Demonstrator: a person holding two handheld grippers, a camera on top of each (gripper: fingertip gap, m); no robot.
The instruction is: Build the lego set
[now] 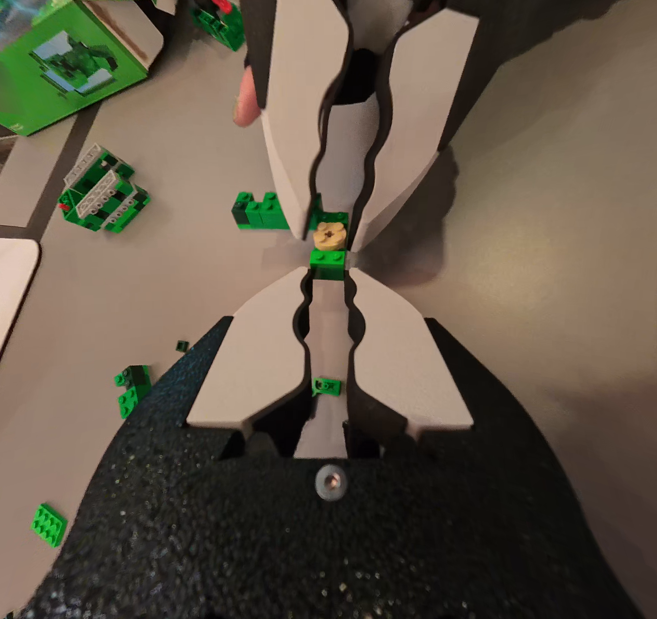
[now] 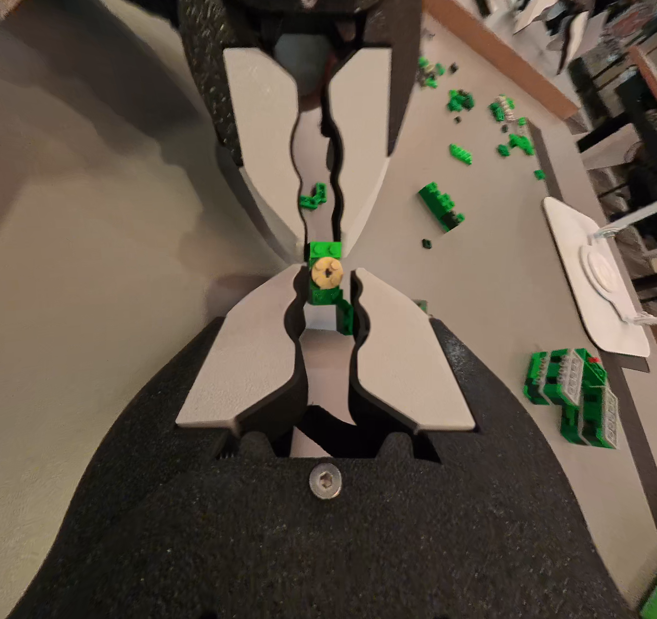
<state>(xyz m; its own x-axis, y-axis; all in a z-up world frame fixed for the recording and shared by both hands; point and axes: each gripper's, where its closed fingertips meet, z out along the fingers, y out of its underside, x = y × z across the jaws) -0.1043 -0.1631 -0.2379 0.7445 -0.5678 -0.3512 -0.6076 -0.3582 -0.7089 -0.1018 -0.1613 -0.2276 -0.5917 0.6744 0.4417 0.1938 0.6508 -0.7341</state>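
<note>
Left gripper (image 1: 329,264) and right gripper (image 2: 329,275) both clamped on small green brick assembly (image 1: 327,260) – round tan stud plate (image 1: 330,235) on top – above grey table (image 1: 177,300).

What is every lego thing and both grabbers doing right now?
Left gripper: shut on the small green assembly.
Right gripper: nearly closed around the same piece; grip unclear.
Small green assembly: held between both grippers.
Tan round plate: stuck on top of it, studs up.
Big green and grey build: lying on the table, untouched.
Green lego box: lying on the table, flap open.
</note>
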